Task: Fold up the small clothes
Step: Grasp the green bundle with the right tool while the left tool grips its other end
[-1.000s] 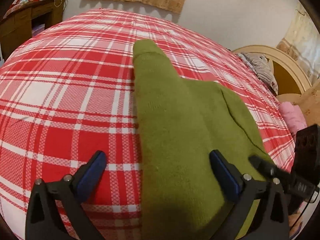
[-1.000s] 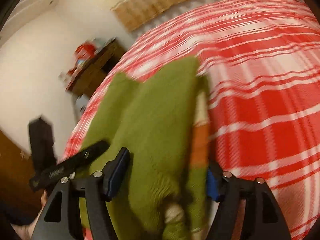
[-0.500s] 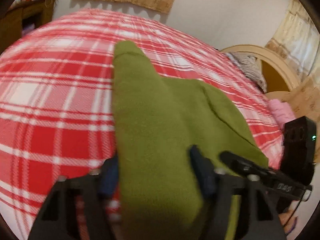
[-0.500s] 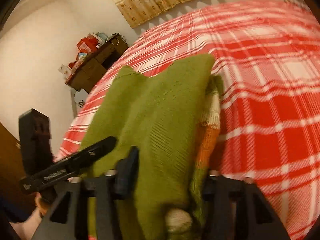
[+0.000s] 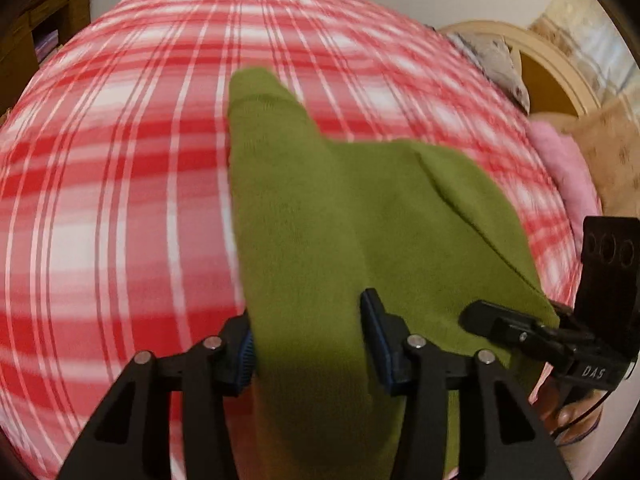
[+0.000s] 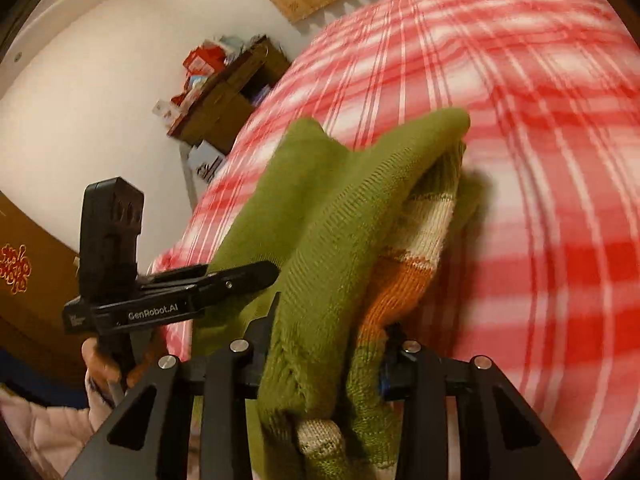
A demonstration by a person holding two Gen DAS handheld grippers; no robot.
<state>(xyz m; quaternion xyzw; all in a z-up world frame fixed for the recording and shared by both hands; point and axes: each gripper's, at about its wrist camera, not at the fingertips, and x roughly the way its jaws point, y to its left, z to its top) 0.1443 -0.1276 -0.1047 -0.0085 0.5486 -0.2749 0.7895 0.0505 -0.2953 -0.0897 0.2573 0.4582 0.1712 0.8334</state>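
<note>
A small green knitted sweater lies on a red and white plaid bed, one sleeve pointing away from me. My left gripper has its jaws closing, with both blue pads pressing a bunched fold of the sweater's near edge. In the right wrist view the sweater shows orange and cream stripes on its underside. My right gripper is closing too, clamped on a thick fold of that hem. Each gripper shows in the other's view: the right gripper and the left gripper, both at the same near edge.
The plaid bed stretches far beyond the sweater. A curved headboard, a grey pillow and pink bedding sit at the right. A cluttered wooden desk stands by the wall. A person's hand holds the left tool.
Both pairs of jaws have narrowed from wide apart onto the sweater's near edge. Both hands have since moved with the cloth gripped, and the bed now blurs past.
</note>
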